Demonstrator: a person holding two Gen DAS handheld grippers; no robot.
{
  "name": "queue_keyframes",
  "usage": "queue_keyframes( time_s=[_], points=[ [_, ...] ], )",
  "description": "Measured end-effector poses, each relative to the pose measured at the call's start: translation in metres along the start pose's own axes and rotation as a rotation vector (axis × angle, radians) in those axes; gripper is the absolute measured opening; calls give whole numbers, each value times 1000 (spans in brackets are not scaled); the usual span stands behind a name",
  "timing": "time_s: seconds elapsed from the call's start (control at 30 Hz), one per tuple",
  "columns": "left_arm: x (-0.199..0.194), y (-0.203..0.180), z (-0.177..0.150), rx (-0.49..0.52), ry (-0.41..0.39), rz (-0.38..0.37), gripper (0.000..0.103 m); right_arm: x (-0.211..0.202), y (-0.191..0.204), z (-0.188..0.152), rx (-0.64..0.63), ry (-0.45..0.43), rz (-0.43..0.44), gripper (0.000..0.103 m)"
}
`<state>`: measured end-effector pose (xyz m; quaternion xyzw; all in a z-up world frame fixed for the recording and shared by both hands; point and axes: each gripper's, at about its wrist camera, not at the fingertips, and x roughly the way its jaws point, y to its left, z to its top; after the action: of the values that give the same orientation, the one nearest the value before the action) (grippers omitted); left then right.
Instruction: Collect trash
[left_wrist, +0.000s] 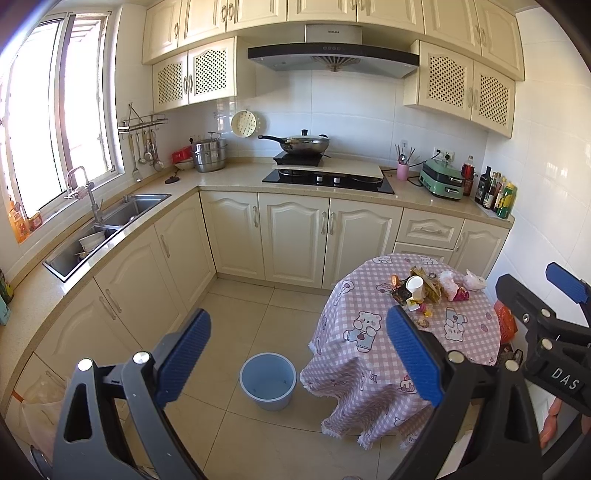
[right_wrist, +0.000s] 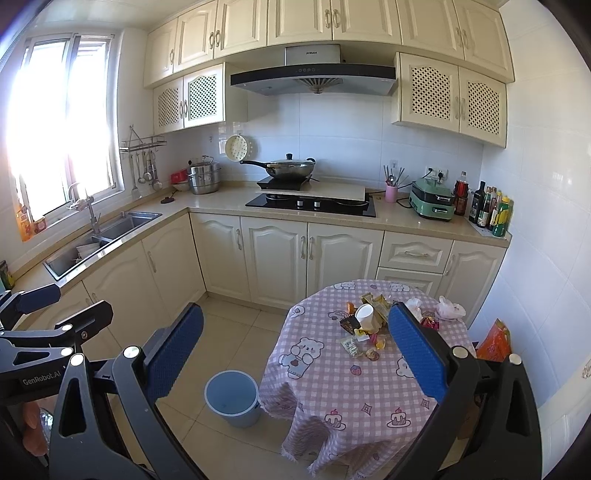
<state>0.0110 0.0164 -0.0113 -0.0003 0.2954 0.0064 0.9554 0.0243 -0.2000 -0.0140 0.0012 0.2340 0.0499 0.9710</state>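
Left wrist fisheye: my left gripper (left_wrist: 297, 354) has its jaws spread wide, nothing between the blue pads (left_wrist: 184, 350). Framed low between the jaws, on the tiled floor, stands a pale blue bucket (left_wrist: 268, 380), upright. Behind my right-hand pad sits a round table under a pink checked tablecloth (left_wrist: 354, 332) printed with bears. Beyond that pad's tip, on the cloth, lies the trash pile (left_wrist: 428, 291): a white paper cup (left_wrist: 415, 287) upright among snack wrappers (left_wrist: 430, 284), with crumpled pink-and-white plastic (left_wrist: 458, 286) further right. Far right of the jaws, my right gripper (left_wrist: 546, 306) shows edge-on.

Right wrist fisheye: my right gripper (right_wrist: 295, 354) likewise has its jaws parted and empty, the pads (right_wrist: 173, 350) well apart. Items between the jaws: the bucket (right_wrist: 232, 397), low and nearer the left pad, just beside the hanging edge of the tablecloth (right_wrist: 332, 387); the paper cup (right_wrist: 365, 316), the wrappers (right_wrist: 375, 301) and small candy wrappers (right_wrist: 365, 345), all close to the right pad's tip. A crumpled plastic bag (right_wrist: 448, 308) lies past that pad. An orange bag (right_wrist: 495, 341) stands right of the table. My left gripper (right_wrist: 55, 317) enters left of the jaws.

Far ahead of both jaws: counter with a wok (right_wrist: 290, 168) on the stove and a sink (right_wrist: 107, 232) under the window.
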Motion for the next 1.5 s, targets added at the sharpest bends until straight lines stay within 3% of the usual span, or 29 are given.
queue_keyframes(
  time_s=[1.03,1.3,1.5],
  points=[
    [29,-2,3,8,53,-10,94,22,-5,-4,35,37,-8,97],
    [55,-14,9,11,81,-21,94,38,-22,-2,52,44,-3,97],
    [88,-40,15,21,118,-34,94,67,-58,-4,110,78,31,97]
  ],
)
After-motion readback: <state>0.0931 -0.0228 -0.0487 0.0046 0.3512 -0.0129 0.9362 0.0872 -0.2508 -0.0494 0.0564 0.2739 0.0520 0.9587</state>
